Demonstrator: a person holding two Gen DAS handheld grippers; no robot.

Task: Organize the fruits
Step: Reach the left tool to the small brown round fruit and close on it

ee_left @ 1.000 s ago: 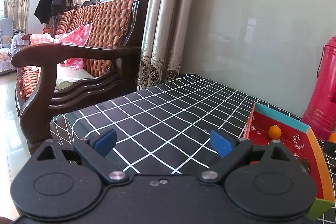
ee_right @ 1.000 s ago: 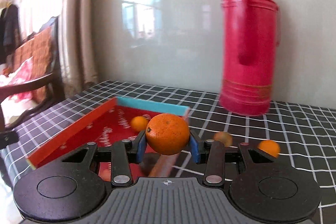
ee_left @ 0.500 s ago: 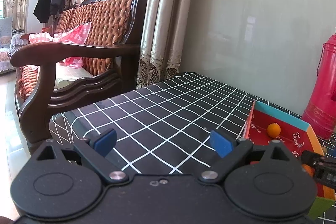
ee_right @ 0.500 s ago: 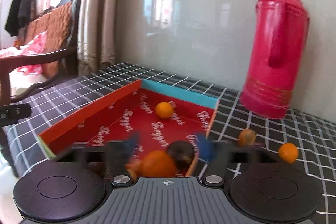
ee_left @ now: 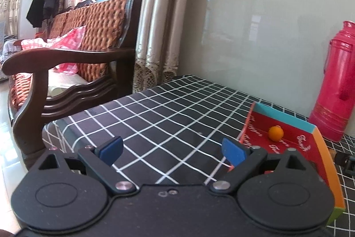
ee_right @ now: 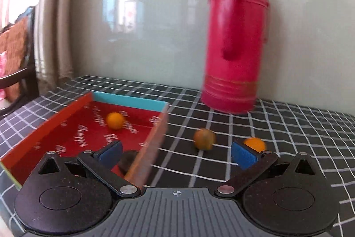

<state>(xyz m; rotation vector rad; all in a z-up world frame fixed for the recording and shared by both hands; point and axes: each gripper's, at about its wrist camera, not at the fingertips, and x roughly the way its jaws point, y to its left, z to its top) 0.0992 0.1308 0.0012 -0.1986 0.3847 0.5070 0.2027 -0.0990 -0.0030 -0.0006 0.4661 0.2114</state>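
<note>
Since a second ago the right gripper point(ee_right: 176, 153) has let go of the big orange it carried and swung right, jaws now spread wide with nothing between them; the released orange itself can't be picked out in the right wrist view (only a dark blurred lump point(ee_right: 128, 161) sits low in the box by the near wall, cannot tell what it is). Checked tablecloth point(ee_left: 177, 117) covers the table, wooden sofa point(ee_left: 73, 52) off its left end. Red thermos point(ee_right: 235, 41) stands upright near the back wall, well right of the box. Red box point(ee_right: 55, 123) with a teal far wall lies open on the cloth; its orange-coloured right wall is motion-blurred. Left gripper point(ee_left: 172, 149) hovers low over bare cloth just left of the box, jaws wide apart, empty. One small orange point(ee_right: 115, 120) rests inside the box near the far wall, also seen from the left wrist point(ee_left: 275, 133). Outside on the cloth, right of the box: a brownish-green fruit point(ee_right: 204, 139), and another small orange point(ee_right: 255, 144) just behind the right gripper's right pad point(ee_right: 243, 158).
</note>
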